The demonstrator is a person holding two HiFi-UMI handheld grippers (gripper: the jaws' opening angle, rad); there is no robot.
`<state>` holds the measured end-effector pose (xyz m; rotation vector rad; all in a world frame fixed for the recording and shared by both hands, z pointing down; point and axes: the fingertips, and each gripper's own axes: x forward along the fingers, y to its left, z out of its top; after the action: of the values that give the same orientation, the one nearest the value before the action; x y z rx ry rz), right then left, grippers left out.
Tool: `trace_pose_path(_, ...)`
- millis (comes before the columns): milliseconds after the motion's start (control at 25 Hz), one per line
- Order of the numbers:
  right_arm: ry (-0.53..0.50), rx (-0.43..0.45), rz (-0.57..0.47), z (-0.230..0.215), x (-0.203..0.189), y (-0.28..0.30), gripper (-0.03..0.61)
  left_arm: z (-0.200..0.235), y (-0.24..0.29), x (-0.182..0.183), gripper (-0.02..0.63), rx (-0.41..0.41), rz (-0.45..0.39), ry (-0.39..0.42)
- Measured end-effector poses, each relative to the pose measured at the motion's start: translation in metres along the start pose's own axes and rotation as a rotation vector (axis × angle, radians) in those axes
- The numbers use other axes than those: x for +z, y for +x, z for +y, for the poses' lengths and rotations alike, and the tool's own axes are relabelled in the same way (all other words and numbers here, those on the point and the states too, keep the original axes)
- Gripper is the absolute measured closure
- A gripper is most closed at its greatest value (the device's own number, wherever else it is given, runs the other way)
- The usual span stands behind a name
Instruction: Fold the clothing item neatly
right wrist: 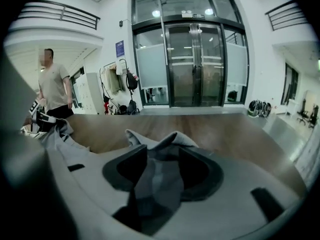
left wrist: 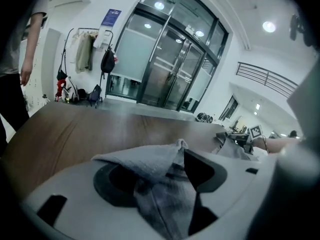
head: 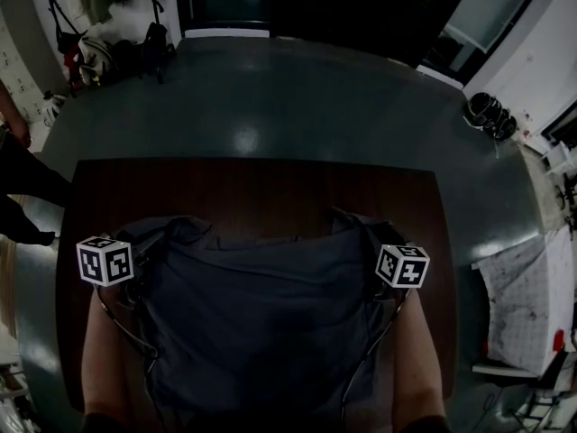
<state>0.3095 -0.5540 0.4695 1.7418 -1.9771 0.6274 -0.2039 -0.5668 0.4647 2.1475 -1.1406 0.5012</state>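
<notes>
The left gripper (left wrist: 165, 176) and right gripper (right wrist: 162, 171) are held partly open, a corner of the clothing item (head: 261, 323) lying slack in each, its body spread between and behind them on the table (head: 252, 188).

Two grey-bodied grippers — left gripper (left wrist: 160, 176), right gripper (right wrist: 162, 166) — dark pads (right wrist: 131, 165), white black-marked cubes (head: 105, 260)

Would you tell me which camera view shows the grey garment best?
The head view: it shows the grey garment spread on the wooden table. The left gripper view shows only a bunched fold between the left tongs; the right gripper view only another fold between the right tongs.
</notes>
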Motion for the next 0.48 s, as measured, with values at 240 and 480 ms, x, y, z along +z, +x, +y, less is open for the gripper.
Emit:
trace_pose_path(240, -0.032, 0.008, -0.058, 0.009, 0.015, -0.016, 0.407, -0.011, -0.009, -0.006, 0.341, -0.02, 0.035, 0.079)
trace_pose_path(480, -0.018, 0.047, -0.142, 0.04, 0.035, -0.044, 0.408, -0.016, -0.031, -0.01, 0.341, 0.002, -0.028, 0.069)
